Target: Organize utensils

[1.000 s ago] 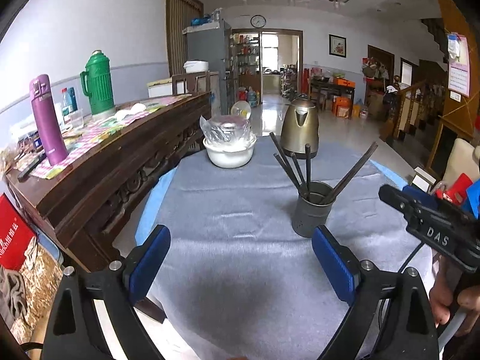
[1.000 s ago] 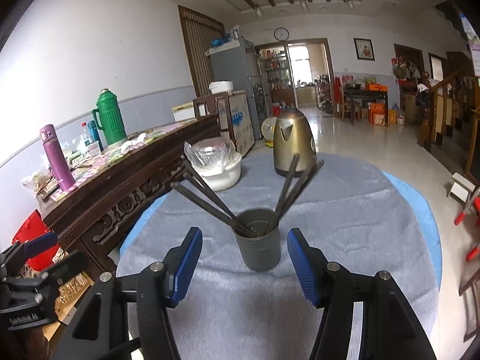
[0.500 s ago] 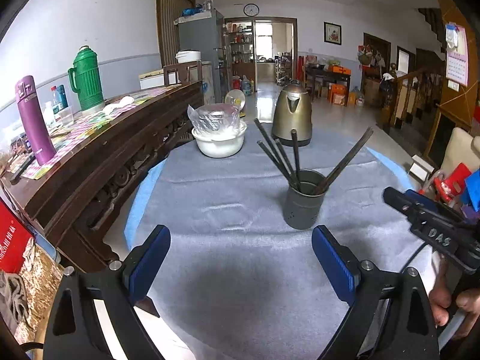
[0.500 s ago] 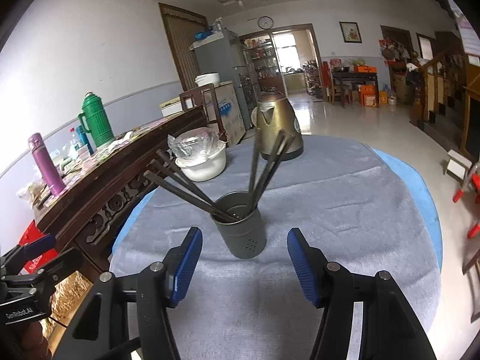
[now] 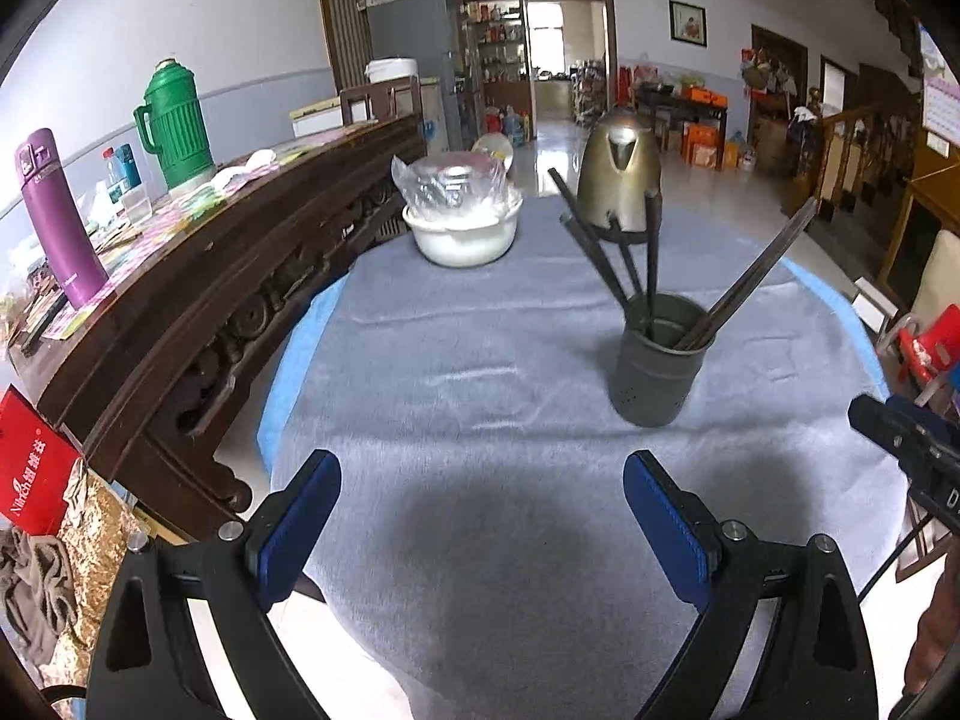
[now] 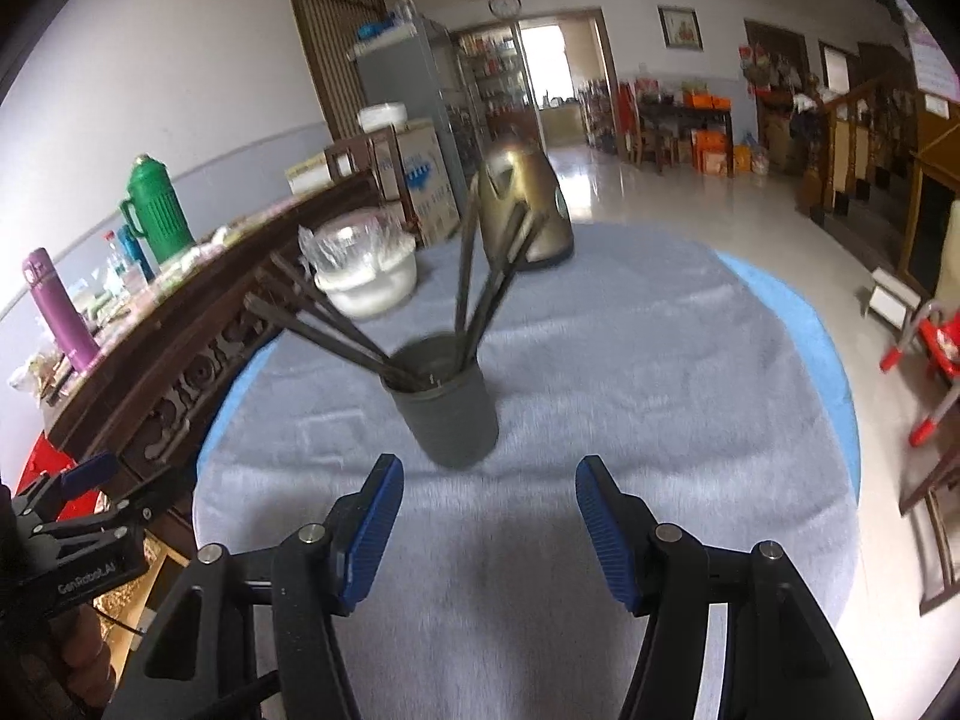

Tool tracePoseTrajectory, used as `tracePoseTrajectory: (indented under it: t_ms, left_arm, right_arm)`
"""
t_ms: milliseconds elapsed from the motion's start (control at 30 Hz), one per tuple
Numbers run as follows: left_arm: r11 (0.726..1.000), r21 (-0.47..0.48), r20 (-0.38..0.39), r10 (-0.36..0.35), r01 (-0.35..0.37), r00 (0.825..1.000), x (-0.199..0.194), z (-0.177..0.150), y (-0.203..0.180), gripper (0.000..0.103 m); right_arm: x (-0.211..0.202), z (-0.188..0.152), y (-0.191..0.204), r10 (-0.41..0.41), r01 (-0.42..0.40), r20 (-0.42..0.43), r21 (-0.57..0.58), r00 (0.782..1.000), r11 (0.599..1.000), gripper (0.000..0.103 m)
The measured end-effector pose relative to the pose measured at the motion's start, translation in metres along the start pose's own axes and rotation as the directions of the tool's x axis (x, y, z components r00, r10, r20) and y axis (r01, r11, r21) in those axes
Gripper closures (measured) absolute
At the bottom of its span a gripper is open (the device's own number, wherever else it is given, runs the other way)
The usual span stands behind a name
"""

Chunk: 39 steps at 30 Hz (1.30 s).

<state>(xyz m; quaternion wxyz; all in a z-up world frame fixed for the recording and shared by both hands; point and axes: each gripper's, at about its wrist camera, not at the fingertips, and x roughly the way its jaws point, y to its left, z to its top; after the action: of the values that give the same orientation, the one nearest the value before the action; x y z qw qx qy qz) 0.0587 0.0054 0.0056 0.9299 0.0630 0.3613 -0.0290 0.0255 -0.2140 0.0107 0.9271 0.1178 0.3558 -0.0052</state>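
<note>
A dark grey holder cup (image 5: 657, 372) stands on the grey-covered round table (image 5: 480, 408) and holds several dark chopsticks (image 5: 606, 246) that fan out. In the right wrist view the cup (image 6: 447, 408) sits just ahead of my right gripper (image 6: 489, 474), which is open and empty. My left gripper (image 5: 480, 474) is open and empty, above the table's near edge, with the cup ahead to its right. The right gripper shows at the right edge of the left wrist view (image 5: 906, 450).
A white bowl covered in plastic (image 5: 462, 222) and a gold kettle (image 5: 621, 174) stand at the table's far side. A dark wooden sideboard (image 5: 198, 276) with a purple flask (image 5: 57, 222) and green thermos (image 5: 174, 126) runs along the left. A red chair (image 5: 927, 348) is at the right.
Both grippers have drawn back and risen a little; the cup sits farther ahead in each view. Both stay open and empty. The right wrist view is blurred by motion.
</note>
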Motion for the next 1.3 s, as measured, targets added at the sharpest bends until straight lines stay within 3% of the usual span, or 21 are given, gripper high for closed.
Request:
tracePoseTrajectory:
  t_ms: [267, 1300]
  left_arm:
    - [0.999, 0.020, -0.007, 0.036, -0.036, 0.999, 0.001, -0.001, -0.003, 0.008]
    - [0.997, 0.060, 0.046, 0.037, -0.040, 0.998, -0.010, 0.008, -0.011, 0.008]
  right_arm:
    - [0.016, -0.004, -0.001, 0.011, -0.008, -0.069, 0.035, 0.998, 0.999, 0.039]
    - [0.002, 0.007, 0.023, -0.013, 0.012, -0.049, -0.018, 0.999, 1.000, 0.039]
